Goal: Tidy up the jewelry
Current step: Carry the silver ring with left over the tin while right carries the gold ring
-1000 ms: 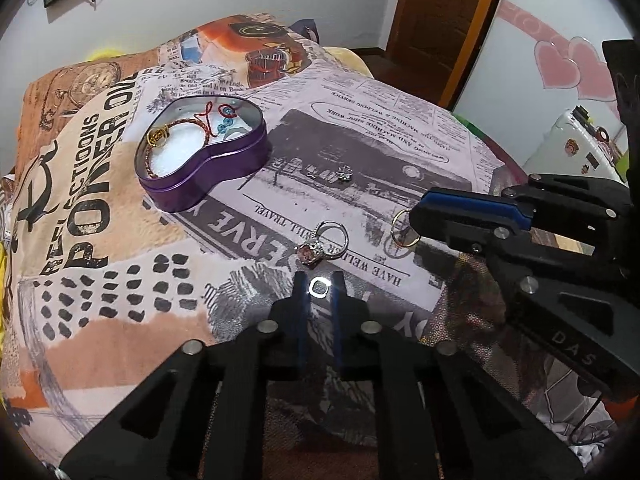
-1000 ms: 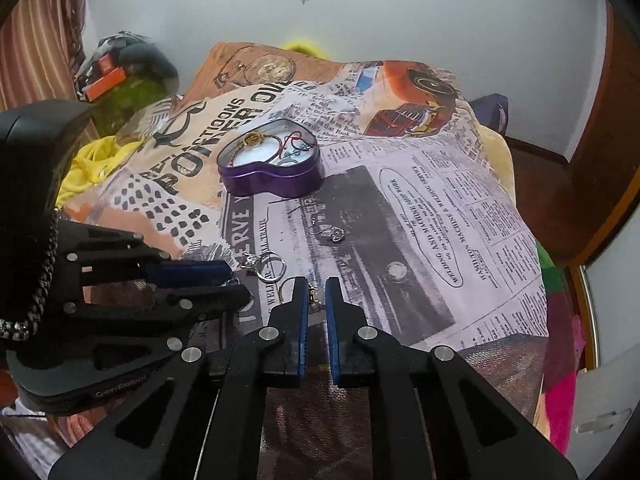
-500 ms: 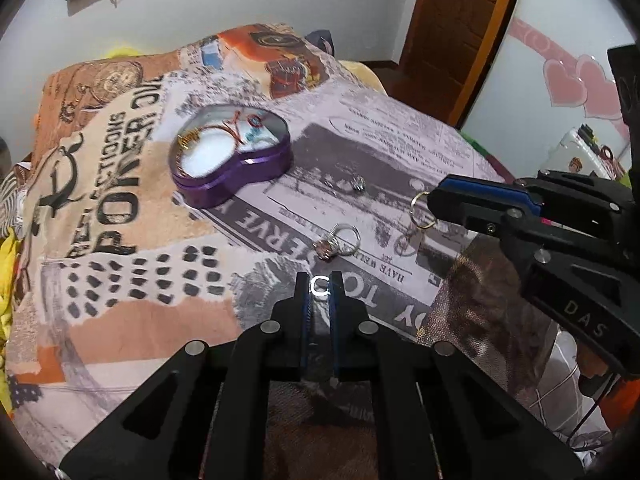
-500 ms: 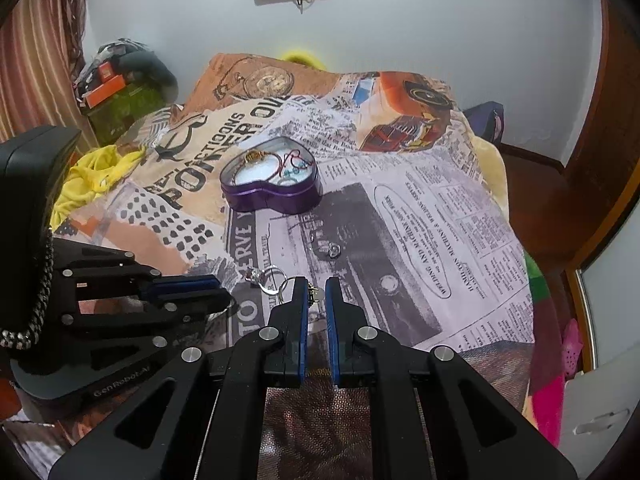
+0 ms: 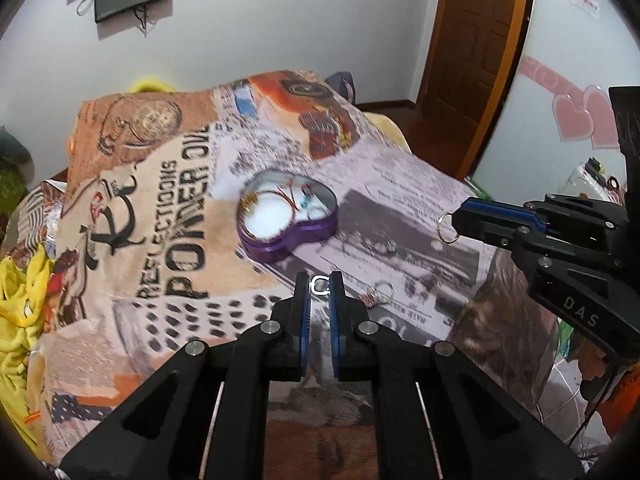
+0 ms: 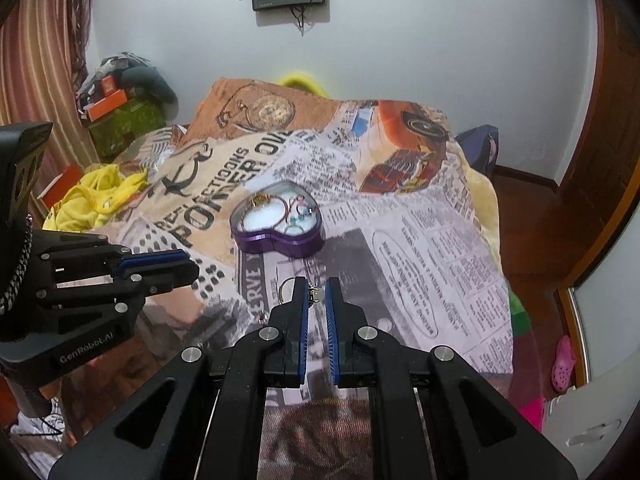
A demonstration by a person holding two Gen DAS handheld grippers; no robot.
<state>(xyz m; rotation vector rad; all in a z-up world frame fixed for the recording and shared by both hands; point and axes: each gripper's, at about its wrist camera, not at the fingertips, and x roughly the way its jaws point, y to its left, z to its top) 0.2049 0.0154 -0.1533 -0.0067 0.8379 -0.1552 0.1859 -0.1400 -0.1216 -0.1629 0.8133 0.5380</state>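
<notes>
My left gripper (image 5: pixel 320 285) is shut on a small silver ring (image 5: pixel 320 285), held above the printed bedspread (image 5: pixel 172 240). In its view the right gripper (image 5: pixel 454 225) reaches in from the right, shut on a larger ring (image 5: pixel 446 229) that sticks out past its tips. In the right wrist view that ring (image 6: pixel 316 295) shows edge-on between the right gripper (image 6: pixel 316 294) fingers. The left gripper (image 6: pixel 192 267) is seen from the side there, at the left. A purple heart-shaped tin (image 5: pixel 288 216) (image 6: pixel 280 226) stands open ahead with several pieces of jewelry inside.
A ring with a stone (image 5: pixel 378 294) and a small earring (image 5: pixel 390 246) lie loose on the bedspread between the grippers and the tin. Yellow cloth (image 6: pixel 96 196) is bunched at the bed's left edge. A wooden door (image 5: pixel 476 40) and the floor lie to the right.
Both grippers have risen from the bedspread with their rings still gripped. The left view has swung so the tin now sits near its middle.
</notes>
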